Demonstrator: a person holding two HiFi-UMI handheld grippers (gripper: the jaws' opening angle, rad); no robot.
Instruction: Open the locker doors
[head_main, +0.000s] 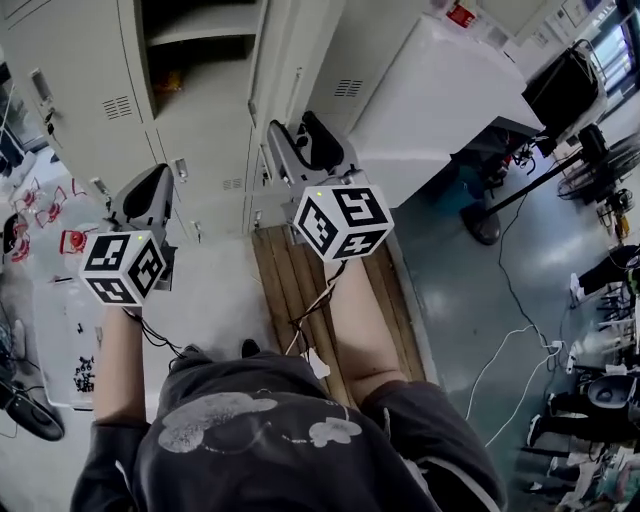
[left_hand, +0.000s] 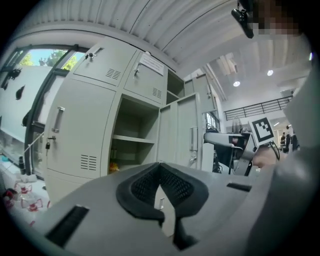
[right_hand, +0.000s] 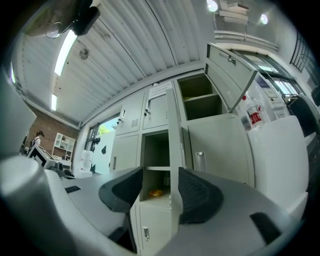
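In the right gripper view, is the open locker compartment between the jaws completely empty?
No, a small yellow-orange object lies on the floor of that open compartment.

locker doors (right_hand: 220, 150): pale grey metal, upright handles | middle door (left_hand: 181, 131): swung open, shelf exposed | upper-right door (right_hand: 231, 70): swung open | lower door (right_hand: 152, 220): shut | left door (left_hand: 75, 135): shut

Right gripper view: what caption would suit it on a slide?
Parted fingers frame an open grey locker compartment with one shelf.
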